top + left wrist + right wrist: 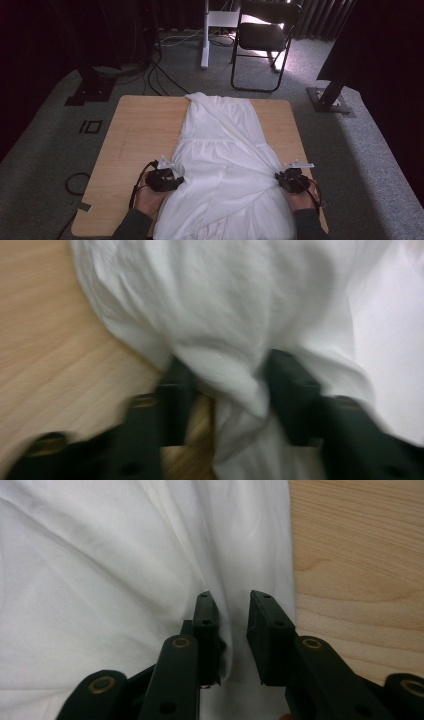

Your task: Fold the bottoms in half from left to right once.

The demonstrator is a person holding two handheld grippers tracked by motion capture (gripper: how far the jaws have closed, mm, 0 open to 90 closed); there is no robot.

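Observation:
A white garment (225,150) lies spread lengthwise down the middle of a wooden table (135,130), its near end hanging over the front edge. My left gripper (176,183) rests at the garment's left edge. In the left gripper view a loose fold of the white cloth (225,370) bulges between the parted jaws of the left gripper (227,385); the picture is blurred. My right gripper (279,179) sits at the garment's right edge. Its jaws stand apart over the cloth (125,580), and a small crease lies in the gap of the right gripper (231,607).
Bare wood (360,555) runs along both sides of the garment. Beyond the table stand a black folding chair (262,37), a white stand (205,35) and black stand bases (92,90) on grey carpet, with cables on the floor at left.

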